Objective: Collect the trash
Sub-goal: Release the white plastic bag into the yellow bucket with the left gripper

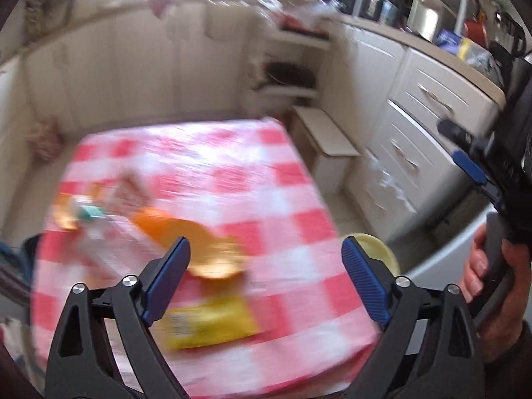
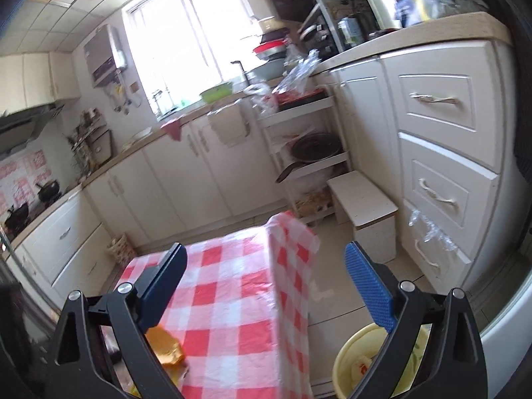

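Left gripper (image 1: 265,277): jaws apart, empty, above checked bench (image 1: 206,153). Right gripper (image 2: 265,287): apart, empty. Trash: yellow packet (image 1: 209,324), orange wrapper (image 1: 186,242), bottle (image 1: 109,242) on bench; yellow bin (image 2: 352,365) beside it. Risk: hasty reach snags cloth, scattering wrappers.

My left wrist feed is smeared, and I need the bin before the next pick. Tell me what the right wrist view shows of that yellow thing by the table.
Observer: It is a yellow bucket standing on the floor beside the table, open at the top.
Operator: Report what is inside it.
Observer: Some pale trash with an orange patch lies in it. I cannot tell what it is.
Operator: Give me the right gripper's state.
Observer: The right gripper has its fingers wide apart, with nothing between them.
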A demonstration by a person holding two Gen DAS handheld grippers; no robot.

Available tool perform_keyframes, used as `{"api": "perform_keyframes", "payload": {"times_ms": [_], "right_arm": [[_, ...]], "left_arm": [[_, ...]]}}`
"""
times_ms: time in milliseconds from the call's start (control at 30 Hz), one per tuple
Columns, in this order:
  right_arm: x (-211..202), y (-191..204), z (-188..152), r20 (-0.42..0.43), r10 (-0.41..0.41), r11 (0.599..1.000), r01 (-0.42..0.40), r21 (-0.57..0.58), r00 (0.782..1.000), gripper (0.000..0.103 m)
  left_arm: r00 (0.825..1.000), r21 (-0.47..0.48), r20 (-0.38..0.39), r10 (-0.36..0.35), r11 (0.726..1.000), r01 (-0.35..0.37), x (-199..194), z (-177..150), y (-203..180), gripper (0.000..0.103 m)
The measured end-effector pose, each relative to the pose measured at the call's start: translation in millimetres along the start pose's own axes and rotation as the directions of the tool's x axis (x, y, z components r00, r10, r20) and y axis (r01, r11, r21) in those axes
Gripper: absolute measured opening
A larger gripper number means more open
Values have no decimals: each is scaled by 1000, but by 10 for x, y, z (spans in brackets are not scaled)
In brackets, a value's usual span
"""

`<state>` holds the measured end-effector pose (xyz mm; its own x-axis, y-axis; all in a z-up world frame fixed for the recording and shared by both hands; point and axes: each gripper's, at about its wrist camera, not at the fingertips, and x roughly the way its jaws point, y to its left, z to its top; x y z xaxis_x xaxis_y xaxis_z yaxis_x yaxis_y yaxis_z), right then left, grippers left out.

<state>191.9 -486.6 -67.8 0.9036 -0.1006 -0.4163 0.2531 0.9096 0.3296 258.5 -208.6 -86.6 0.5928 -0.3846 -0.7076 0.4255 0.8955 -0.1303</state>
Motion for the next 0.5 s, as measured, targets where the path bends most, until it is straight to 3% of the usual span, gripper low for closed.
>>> {"api": "perform_keyframes", "payload": {"times_ms": [133, 200, 233, 267, 300, 367, 433, 500], "right_arm": [[63, 447, -189, -89, 98, 992, -104, -68, 991, 92], [126, 725, -334, -135, 120, 980, -139, -141, 984, 92], [169, 854, -419, -158, 124, 972, -152, -180, 980, 92], [219, 1009, -520, -185, 125, 960, -166, -226, 975, 92], [263, 1120, -598, -205, 127, 950, -178, -257, 971, 92], [369, 1362, -762, -256, 147, 923, -226, -311, 955, 92], [448, 1545, -884, -293, 160, 898, -262, -354, 943, 92], [531, 1729, -1012, -324, 167, 870, -294, -396, 931, 92]], "left_arm": [[988, -111, 51, 149, 984, -142, -305, -167, 781, 94], [970, -200, 30, 243, 952, -232, -318, -385, 1218, 94], [959, -243, -9, 282, 930, -276, -279, -508, 1406, 94], [943, -298, -109, 316, 894, -334, -215, -589, 1634, 93], [944, -357, -142, 297, 874, -329, -221, -618, 1809, 93], [955, -427, -105, 277, 855, -295, -338, -608, 2029, 93], [943, -417, -89, 321, 848, -328, -399, -576, 2097, 93], [945, -420, -84, 316, 849, -321, -430, -585, 2138, 93]]}}
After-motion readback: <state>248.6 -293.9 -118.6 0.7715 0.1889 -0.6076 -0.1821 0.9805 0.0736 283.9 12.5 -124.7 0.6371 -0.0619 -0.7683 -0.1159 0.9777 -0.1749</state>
